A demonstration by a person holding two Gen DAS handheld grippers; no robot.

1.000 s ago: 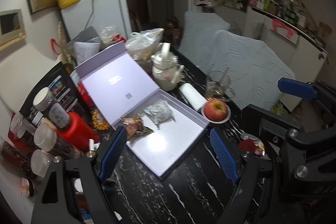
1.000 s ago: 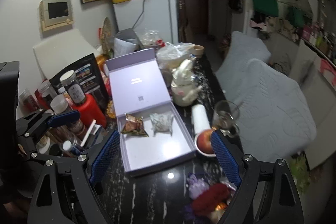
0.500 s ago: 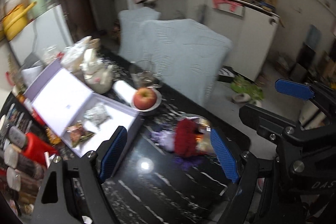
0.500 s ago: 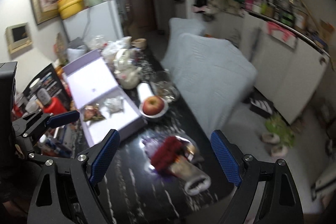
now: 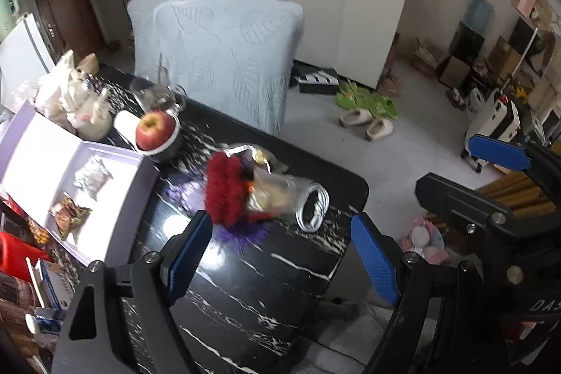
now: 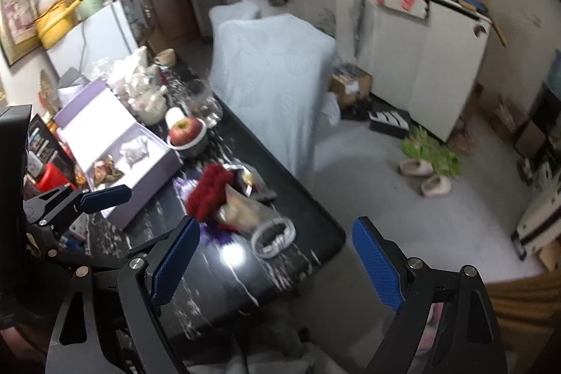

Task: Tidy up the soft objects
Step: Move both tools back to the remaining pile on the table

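— both sets of jaws spread wide, nothing between them. left gripper hanging above the black marble table, blue pads parted, touching nothing.
— same for the right gripper: released, empty, poised over the table's near end.
— and the soft things?
— heaped together mid-table, just ahead of the pads. one fuzzy red piece, one purple fringed piece under it, one clear bag lying against the red, one coiled white cable at the bag's end.
— one open lilac box just left of the heap, lid tipped back. two crinkled packets inside: one silvery, one brownish, near each other, not touching.
— count of fruit?
— one apple, sitting in one small bowl just past the box corner. one glass jug behind it, one white ceramic pot beside that.
— two covered chairs along the far side of the table. blurred from the right wrist view, though the same heap shows: red piece, cable.
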